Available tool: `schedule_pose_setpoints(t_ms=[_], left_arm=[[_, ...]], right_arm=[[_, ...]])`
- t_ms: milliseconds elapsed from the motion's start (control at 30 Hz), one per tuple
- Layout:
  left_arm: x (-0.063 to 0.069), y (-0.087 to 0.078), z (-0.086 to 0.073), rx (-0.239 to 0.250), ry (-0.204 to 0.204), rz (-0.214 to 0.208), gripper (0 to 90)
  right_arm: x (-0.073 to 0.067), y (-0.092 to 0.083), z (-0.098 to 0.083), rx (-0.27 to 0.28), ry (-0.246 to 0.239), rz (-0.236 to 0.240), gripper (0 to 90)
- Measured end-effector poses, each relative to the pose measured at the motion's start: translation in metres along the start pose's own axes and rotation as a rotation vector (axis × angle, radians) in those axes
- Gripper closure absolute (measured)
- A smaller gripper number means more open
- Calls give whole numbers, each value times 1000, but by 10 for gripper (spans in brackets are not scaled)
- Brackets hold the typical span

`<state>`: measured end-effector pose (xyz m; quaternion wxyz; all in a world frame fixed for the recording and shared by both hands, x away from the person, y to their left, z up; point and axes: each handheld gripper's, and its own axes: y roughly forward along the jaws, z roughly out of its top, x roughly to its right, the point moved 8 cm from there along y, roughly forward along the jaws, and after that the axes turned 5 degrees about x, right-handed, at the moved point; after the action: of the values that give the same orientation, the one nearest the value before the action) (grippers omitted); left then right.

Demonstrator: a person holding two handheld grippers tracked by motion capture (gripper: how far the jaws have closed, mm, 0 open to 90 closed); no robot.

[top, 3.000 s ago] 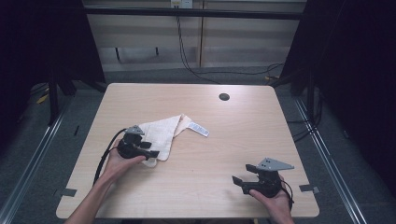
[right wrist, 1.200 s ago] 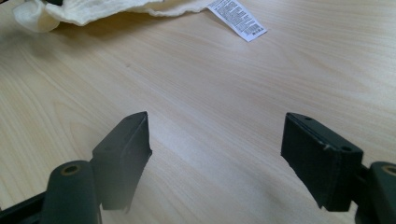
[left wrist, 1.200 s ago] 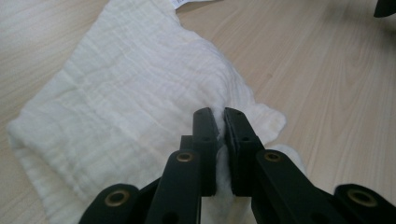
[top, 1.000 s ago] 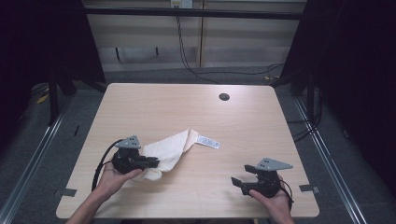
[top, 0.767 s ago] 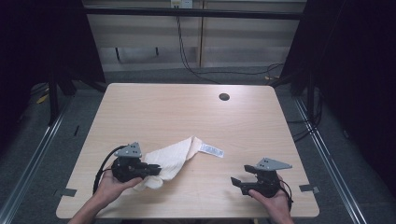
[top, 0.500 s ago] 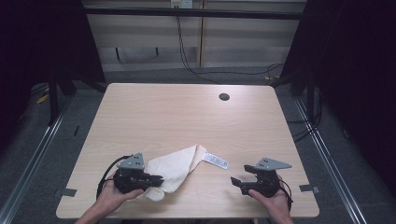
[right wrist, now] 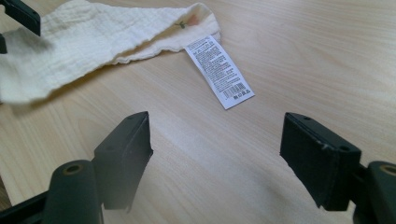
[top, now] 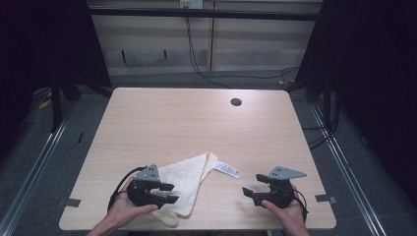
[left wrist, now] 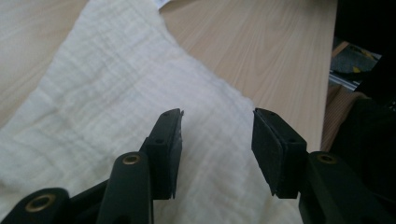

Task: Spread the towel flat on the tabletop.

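A cream cloth (top: 189,174) lies crumpled at the front left of the wooden table (top: 196,123), its white care label (top: 227,169) sticking out to the right. My left gripper (top: 173,192) rests over the cloth's near part. In the left gripper view its jaws stand open just above the cloth (left wrist: 102,93), the left gripper (left wrist: 217,114) holding nothing. My right gripper (top: 251,184) is open at the front right, pointing left at the label (right wrist: 219,70), a short way from it. In the right gripper view the cloth (right wrist: 93,32) lies beyond the right gripper (right wrist: 215,119).
A round dark hole (top: 236,102) sits in the table's far right part. The cloth's near end reaches close to the table's front edge (top: 206,228). Dark curtains and floor cables surround the table.
The left gripper has moved toward the front edge and to the right, and the cloth and its label have slid along with it. The right gripper has stayed put.
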<state>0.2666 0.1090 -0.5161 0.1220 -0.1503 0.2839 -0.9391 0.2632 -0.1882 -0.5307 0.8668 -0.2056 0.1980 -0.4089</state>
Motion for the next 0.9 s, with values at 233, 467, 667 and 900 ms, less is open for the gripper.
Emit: schedule_pose_setpoints(t_ms=[233, 467, 667, 900], left_arm=[[25, 21, -6, -88, 43, -112, 684], [32, 37, -13, -133, 62, -124, 679], [36, 44, -20, -161, 95, -107, 642], [38, 45, -21, -147, 143, -72, 655]], right_arm=[[0, 1, 0, -2, 0, 0, 244], [0, 0, 0, -1, -3, -2, 244], [-2, 0, 0, -4, -2, 4, 244], [-4, 1, 0, -3, -6, 25, 236]])
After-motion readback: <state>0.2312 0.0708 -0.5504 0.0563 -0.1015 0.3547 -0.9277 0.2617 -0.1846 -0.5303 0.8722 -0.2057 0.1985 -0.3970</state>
